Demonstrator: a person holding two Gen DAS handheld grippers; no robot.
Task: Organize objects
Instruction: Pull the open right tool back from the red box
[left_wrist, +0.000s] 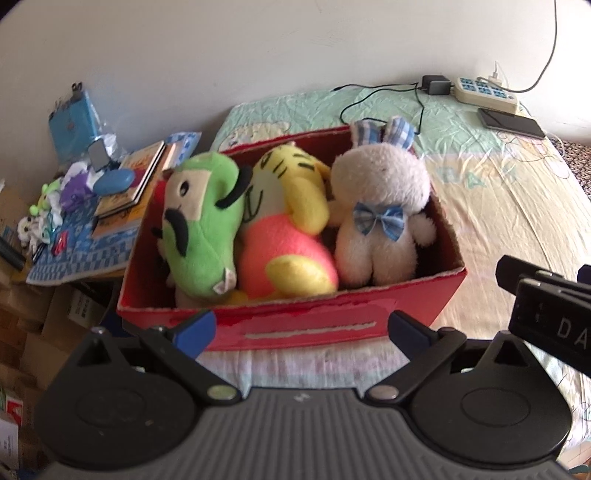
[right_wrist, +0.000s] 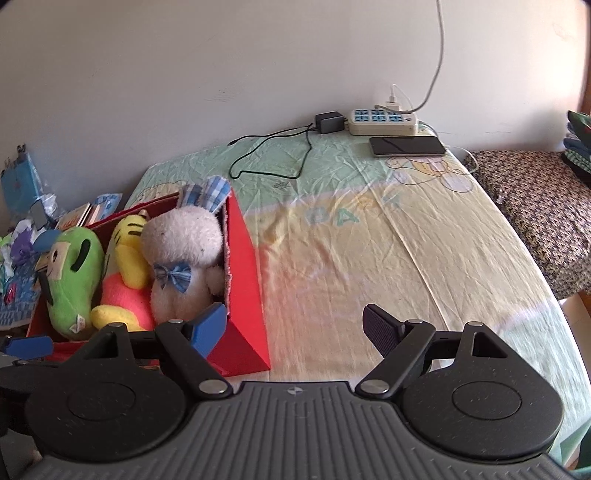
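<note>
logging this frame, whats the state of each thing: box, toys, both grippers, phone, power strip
red box: open-topped, on the bed, holding three toys
green plush: in box, left
yellow tiger plush: in box, middle
white bunny plush: in box, right, upright
left gripper: open, empty
right gripper: open, empty
phone: lying flat on the bed
power strip: plugs inserted
</note>
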